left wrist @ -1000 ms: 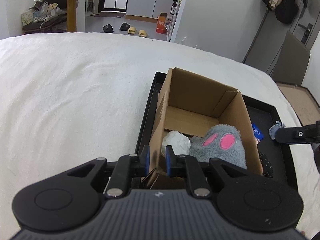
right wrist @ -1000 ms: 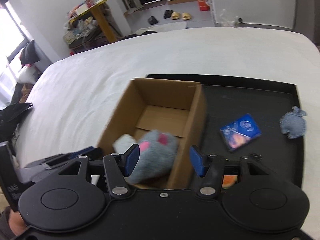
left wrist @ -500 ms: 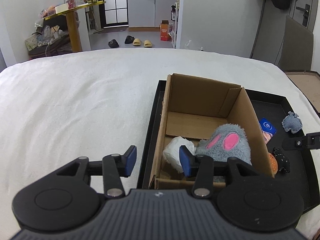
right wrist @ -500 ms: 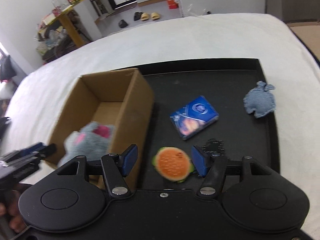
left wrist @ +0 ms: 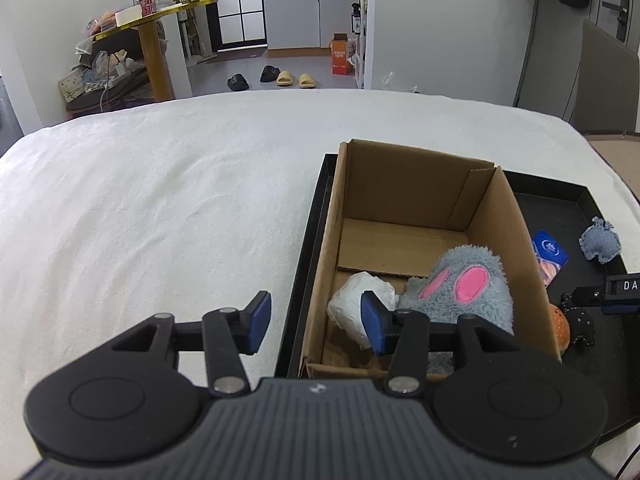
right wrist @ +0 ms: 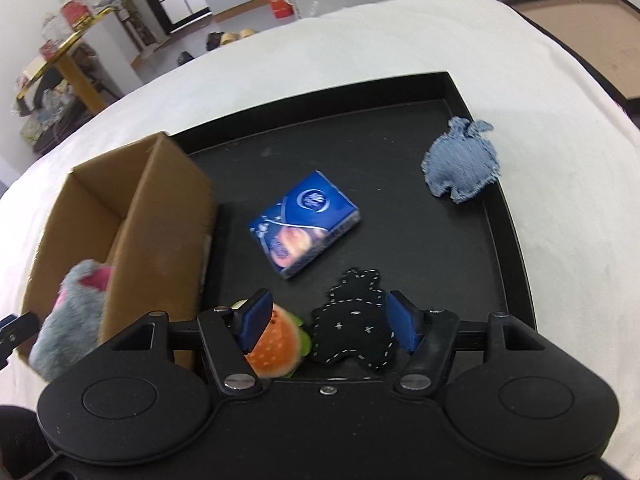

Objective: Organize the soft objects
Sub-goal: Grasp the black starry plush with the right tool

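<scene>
Since the earlier frames we see the left claw let go of the near wall of the cardboard box; its jaws have just been opening and now stand apart, nothing between them, one pad over the white bed, the other over the box. Right claw has swung off the box and dropped low over the black tray; its jaws have just been opening too, empty, straddling the burger plush and the black stitched plush at lower centre of the right view. We judge the next pick is one of these two.

Grey mouse plush and a white crumpled wad already sit inside the box, lower right of the left view. Outstanding on the tray: blue tissue pack at centre, denim plush upper right against the rim, well apart. Burger is fuzzy orange with a green edge, slightly blurred, so likely squashy.
</scene>
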Demonstrator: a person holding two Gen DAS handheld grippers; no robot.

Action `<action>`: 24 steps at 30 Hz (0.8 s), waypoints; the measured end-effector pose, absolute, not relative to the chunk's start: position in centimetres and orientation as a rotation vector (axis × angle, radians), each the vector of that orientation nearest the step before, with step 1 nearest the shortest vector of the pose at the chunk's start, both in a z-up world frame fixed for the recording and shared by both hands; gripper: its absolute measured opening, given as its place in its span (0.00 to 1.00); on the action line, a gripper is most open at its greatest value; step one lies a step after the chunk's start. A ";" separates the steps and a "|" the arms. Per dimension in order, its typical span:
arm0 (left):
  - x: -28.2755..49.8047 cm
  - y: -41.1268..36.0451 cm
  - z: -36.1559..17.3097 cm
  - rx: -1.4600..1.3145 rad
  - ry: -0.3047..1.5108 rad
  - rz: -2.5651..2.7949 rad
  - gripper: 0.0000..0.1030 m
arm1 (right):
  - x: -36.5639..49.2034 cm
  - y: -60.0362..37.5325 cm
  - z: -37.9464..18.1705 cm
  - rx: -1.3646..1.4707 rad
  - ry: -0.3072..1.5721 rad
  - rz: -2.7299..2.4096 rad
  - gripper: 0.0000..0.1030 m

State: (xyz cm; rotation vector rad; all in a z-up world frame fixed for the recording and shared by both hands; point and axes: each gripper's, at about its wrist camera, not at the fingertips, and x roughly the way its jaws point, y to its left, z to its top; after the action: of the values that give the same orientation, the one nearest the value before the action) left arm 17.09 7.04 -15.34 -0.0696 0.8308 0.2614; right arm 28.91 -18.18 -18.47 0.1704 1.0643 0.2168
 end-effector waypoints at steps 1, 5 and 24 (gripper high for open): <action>17.2 7.0 -15.4 -0.066 0.835 0.262 0.46 | 29.0 -18.3 -18.7 0.171 1.068 0.206 0.61; 17.4 6.9 -15.5 -0.061 0.843 0.260 0.46 | 29.5 -18.7 -19.8 0.167 1.095 0.169 0.61; 16.9 6.5 -15.0 -0.038 0.837 0.273 0.47 | 27.9 -18.9 -18.7 0.103 1.066 0.179 0.30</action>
State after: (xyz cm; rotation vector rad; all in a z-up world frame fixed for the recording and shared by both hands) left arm 16.92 6.47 -15.05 -0.0377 0.8367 0.2730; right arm 27.90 -18.88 -18.69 0.1030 1.0661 0.1789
